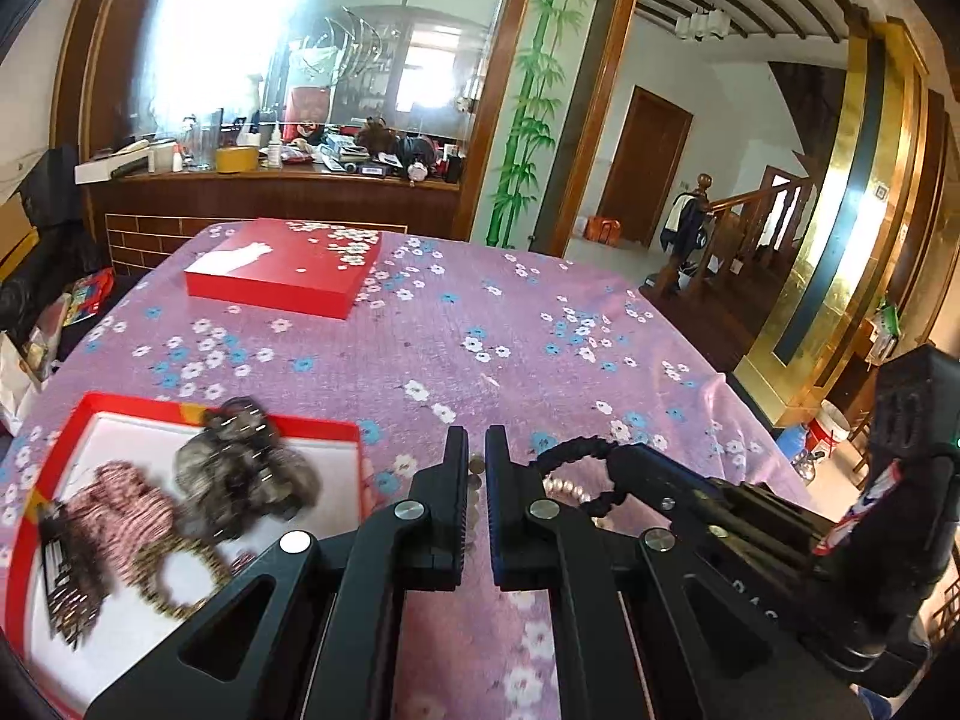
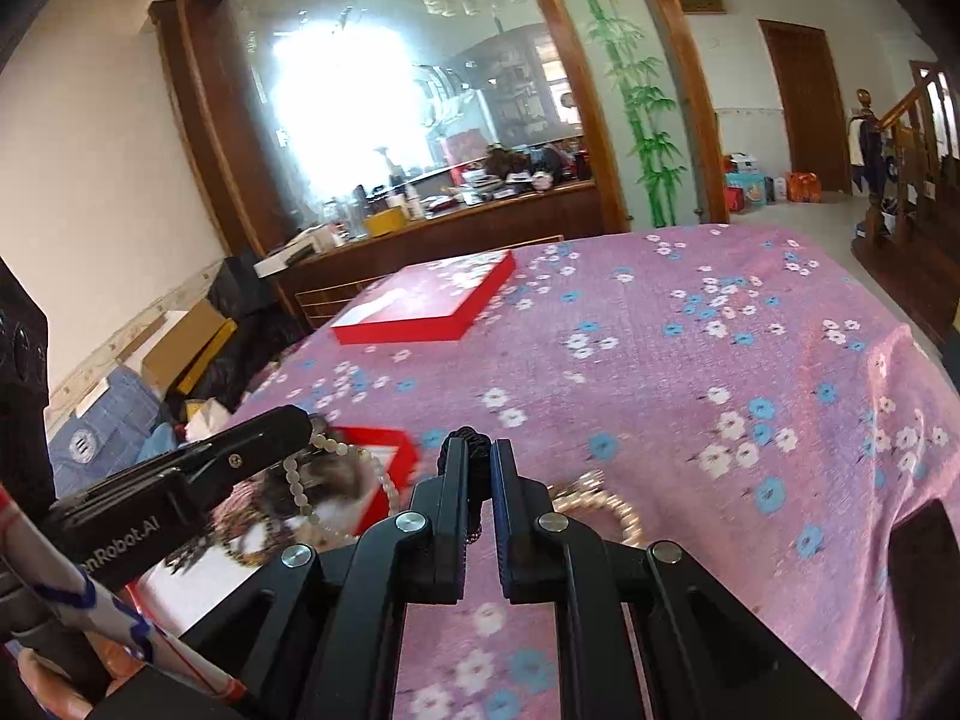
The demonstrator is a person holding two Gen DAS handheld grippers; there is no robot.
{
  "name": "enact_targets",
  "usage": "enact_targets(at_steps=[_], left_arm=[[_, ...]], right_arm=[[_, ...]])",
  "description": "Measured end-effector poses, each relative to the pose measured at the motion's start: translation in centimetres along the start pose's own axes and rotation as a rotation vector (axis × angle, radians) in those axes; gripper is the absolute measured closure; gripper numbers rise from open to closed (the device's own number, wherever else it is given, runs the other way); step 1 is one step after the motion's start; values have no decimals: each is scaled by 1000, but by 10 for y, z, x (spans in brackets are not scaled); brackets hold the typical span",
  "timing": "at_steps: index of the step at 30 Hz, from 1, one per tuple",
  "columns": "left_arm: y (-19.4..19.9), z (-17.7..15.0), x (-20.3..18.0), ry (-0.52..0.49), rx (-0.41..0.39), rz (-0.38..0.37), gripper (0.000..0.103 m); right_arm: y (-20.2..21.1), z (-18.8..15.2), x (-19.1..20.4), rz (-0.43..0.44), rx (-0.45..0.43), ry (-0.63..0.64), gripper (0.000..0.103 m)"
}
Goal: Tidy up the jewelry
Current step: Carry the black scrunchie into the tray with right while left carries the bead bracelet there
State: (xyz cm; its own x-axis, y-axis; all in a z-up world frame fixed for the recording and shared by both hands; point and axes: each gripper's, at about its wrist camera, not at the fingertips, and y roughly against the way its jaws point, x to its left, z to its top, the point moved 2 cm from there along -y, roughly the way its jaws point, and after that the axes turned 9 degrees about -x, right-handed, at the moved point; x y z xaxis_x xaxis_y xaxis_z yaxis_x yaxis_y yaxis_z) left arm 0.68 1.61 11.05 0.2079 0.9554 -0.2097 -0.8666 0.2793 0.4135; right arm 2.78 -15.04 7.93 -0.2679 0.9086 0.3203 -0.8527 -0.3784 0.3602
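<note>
Fingers (image 1: pixel 456 480) pinch pale beads (image 1: pixel 474 483) beside red tray (image 1: pixel 198 414) holding scrunchies (image 1: pixel 240 474).

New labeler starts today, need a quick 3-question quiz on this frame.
1. True or false: the red lid sits on the open red box.
2. What does the right gripper pinch? A) black cord B) scrunchie C) comb
3. Fill in: the left gripper is shut on a strand of pale ____.
Key: 1 false, the lid lies apart, farther back on the table; 2 A; 3 beads.
</note>
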Motion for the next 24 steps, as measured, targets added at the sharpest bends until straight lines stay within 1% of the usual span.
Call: enact_targets(at_steps=[5, 9, 12, 16, 18, 21, 24], left_arm=[[34, -7, 28, 10, -2, 23, 98], [58, -23, 64, 36, 0, 68, 98], [67, -39, 96, 60, 26, 103, 98], [68, -57, 127, 94, 56, 138, 98], [64, -63, 141, 126, 78, 139, 98], [58, -71, 155, 143, 97, 156, 98], [50, -76, 163, 167, 115, 157, 98]], right_arm=[[3, -14, 36, 91, 42, 3, 95], [0, -29, 70, 159, 91, 35, 95], [-6, -44, 94, 196, 131, 67, 95], [-21, -62, 117, 227, 195, 88, 94], [-26, -69, 124, 235, 217, 93, 94], [-36, -74, 126, 235, 242, 92, 94], [-47, -80, 123, 211, 270, 93, 94]])
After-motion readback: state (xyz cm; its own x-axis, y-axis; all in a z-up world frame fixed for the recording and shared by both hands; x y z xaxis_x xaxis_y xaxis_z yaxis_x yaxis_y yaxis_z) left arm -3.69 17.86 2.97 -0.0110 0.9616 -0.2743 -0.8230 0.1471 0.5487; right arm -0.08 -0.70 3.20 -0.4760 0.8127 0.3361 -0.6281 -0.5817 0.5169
